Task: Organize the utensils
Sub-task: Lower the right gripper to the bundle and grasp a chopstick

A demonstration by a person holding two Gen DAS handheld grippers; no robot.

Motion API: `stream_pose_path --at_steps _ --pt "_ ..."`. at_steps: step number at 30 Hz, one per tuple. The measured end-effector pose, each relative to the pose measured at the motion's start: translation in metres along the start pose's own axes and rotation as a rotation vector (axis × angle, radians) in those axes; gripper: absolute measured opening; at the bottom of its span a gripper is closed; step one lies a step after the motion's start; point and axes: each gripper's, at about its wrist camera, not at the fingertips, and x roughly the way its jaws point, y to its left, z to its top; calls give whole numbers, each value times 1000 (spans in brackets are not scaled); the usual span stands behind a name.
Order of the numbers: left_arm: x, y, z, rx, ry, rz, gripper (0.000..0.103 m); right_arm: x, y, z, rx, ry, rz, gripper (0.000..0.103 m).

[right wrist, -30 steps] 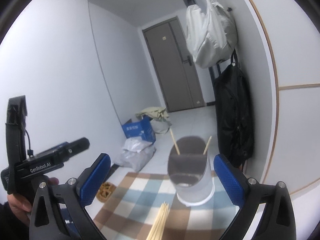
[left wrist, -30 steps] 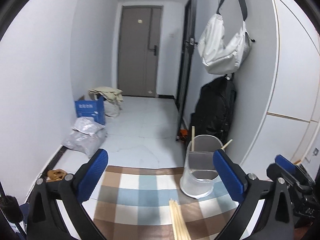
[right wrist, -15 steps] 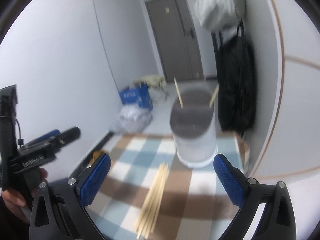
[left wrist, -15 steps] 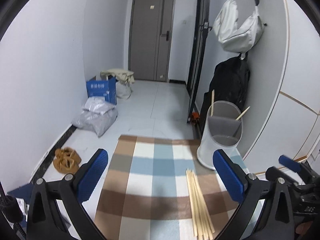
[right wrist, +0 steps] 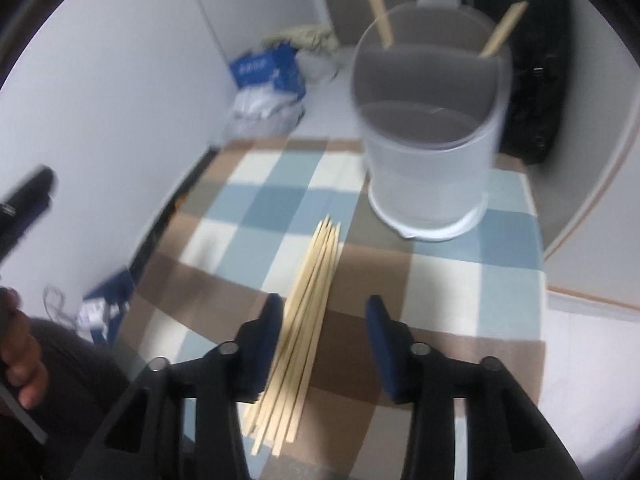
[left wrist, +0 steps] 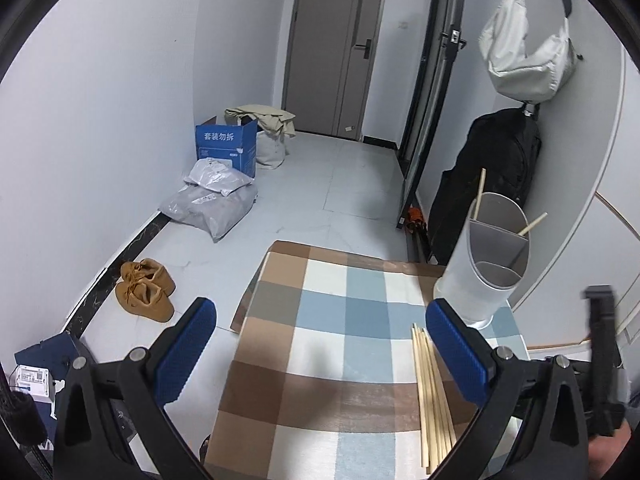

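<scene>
Chopsticks loose on checked table, holder beyond.
Right claw: just narrowed, still apart, above the bundle, nothing clamped. Left claw: wide apart, empty.

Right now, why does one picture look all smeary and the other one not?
Right wrist view: smeared by motion, so the holder, the chopsticks and the checked cloth look soft; only the right claw stays fairly crisp. Left wrist view: sharp on the same holder, the shoes and the left claw, though the fisheye bends the walls.
</scene>
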Motion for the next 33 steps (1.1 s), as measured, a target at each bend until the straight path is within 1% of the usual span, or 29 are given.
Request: stream_pose_path --at_steps 1,3,6,12,16,17,18,19,20,25,28,30,33 --pt "1 2 1 -4 2 0 102 6 1 3 -9 14 -4 35" --pt "3 7 2 -15 8 1 102 23 5 11 -33 58 -28 34" --pt "6 14 2 -27 17 2 102 46 6 19 -46 120 -55 23" --pt "10 26 5 -55 40 -5 102 71 7 31 -59 185 -65 23" --pt "10 34 8 -97 51 -18 102 83 6 35 -49 219 -75 21" --pt "10 35 8 -103 53 -18 102 84 6 35 -46 219 -78 21" --pt "9 36 8 -105 53 -17 102 84 6 36 -41 219 -83 19" --pt "9 36 8 -104 52 -18 102 85 6 36 -36 223 -84 12" --pt "9 36 8 -102 52 -18 102 85 6 37 -29 229 -80 10" --pt "11 37 9 -101 60 -16 102 79 7 33 -29 225 -77 7" --pt "11 38 9 -105 62 -17 102 76 4 31 -16 219 -61 6" --pt "12 36 9 -97 61 -9 102 72 3 30 -4 198 -56 5" --pt "17 33 7 -81 80 -4 102 55 0 30 27 136 -19 5"
